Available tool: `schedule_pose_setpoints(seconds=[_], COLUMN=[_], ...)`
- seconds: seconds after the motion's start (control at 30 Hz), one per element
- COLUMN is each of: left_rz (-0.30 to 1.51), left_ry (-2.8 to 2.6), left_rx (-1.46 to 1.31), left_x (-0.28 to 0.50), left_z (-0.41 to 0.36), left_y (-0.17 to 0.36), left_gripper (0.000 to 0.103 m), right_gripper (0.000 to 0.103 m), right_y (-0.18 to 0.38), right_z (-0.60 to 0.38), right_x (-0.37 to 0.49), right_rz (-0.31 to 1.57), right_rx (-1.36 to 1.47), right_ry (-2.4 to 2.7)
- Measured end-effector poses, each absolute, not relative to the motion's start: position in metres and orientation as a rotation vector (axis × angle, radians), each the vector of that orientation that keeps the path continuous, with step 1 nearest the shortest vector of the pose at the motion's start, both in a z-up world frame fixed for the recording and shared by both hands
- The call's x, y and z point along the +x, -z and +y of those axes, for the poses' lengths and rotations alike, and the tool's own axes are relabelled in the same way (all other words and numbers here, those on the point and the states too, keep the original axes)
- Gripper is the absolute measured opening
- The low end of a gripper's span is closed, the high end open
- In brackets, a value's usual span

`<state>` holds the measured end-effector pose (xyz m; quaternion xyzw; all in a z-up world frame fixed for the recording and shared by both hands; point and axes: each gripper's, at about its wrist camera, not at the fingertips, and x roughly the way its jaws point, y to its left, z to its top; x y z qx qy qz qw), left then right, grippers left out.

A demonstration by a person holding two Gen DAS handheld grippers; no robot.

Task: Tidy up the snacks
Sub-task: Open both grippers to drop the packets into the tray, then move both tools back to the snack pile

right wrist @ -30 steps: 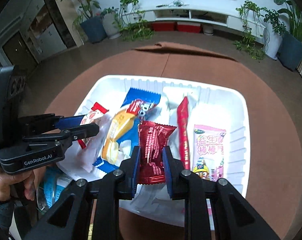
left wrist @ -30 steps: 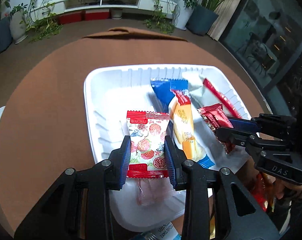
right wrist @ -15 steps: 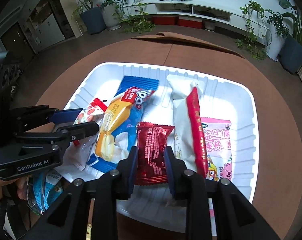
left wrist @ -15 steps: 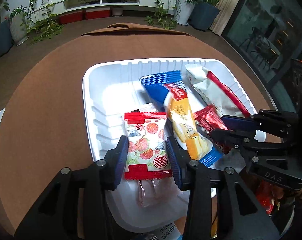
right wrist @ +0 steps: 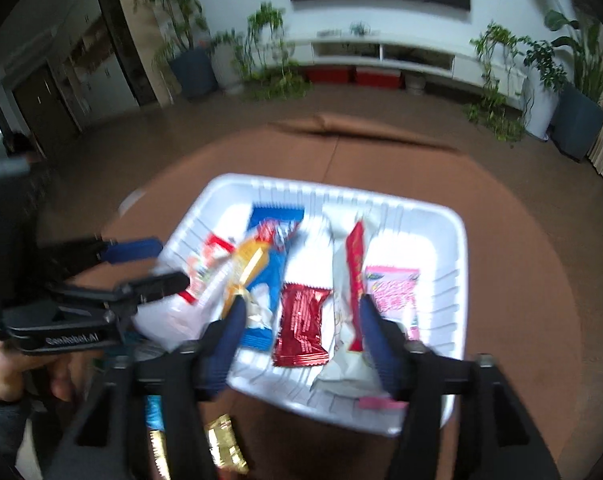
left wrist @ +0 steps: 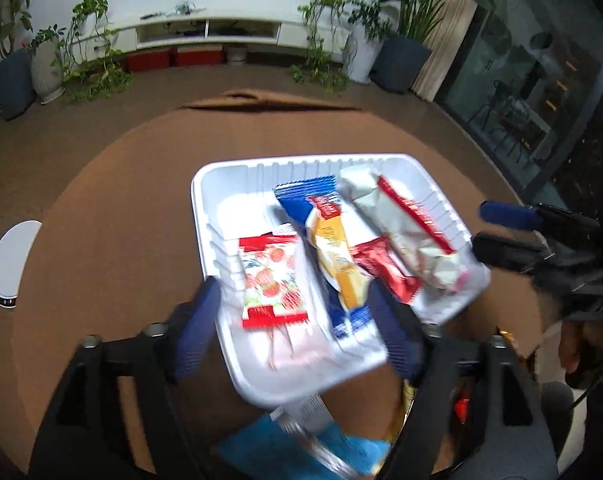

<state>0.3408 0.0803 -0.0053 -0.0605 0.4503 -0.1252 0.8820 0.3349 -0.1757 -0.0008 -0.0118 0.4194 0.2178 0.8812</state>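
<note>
On the round brown table, a white tray holds my sorted snacks, seen here from both wrist cameras amid motion blur. At the tray's left end lies the strawberry-print packet, red bands at top and bottom, flat on the tray floor. My left gripper hangs above it with its blue-padded fingers spread wide; they have just been opening, and the packet rests below the gap, touched by neither pad. Next to the right is the blue-and-yellow packet, lying lengthwise and overlapping the tray's white floor. Beside it sits the dark red foil packet, flat and lengthwise. My right gripper hovers over it, fingers likewise spread after just opening, the foil packet lying free between and below them. Right of that is a long white wrapper with a red stripe, then a pink packet against the tray's right wall. In the right wrist view, a hand grips the left tool's handle at the frame's left edge. Near the tray's front edge, on the table, lie a blue packet and a gold-wrapped sweet.
</note>
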Motion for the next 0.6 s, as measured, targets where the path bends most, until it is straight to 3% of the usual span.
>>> schedule_pose_setpoints(seconds=[0.07,0.23,0.4,0.6], left_rz=[0.904,0.858,0.804,0.785], left_ry=[0.264,0.286,0.335,0.338], left_rx=[-0.140,-0.175,-0.147,-0.163], left_x=[0.326,0.282,0.214,0.130], left_z=[0.084,0.081,0.070,0.065], left_y=[-0.003,-0.017,-0.019,0.009], left_gripper=[0.097,0.103,0.103,0.103], right_gripper=[0.085,0.088,0.092,0.093], right_y=[-0.017,-0.049,-0.056,-0.012], right_z=[-0.191,-0.210,-0.230,-0.250], right_x=[0.318,0.277,0.230,0.176], right_rz=[0.827,0.719,0.663,0.724], right_rx=[0.034,0.107,0.145,0.202], right_ry=[-0.475,-0.504,-0.480,-0.414])
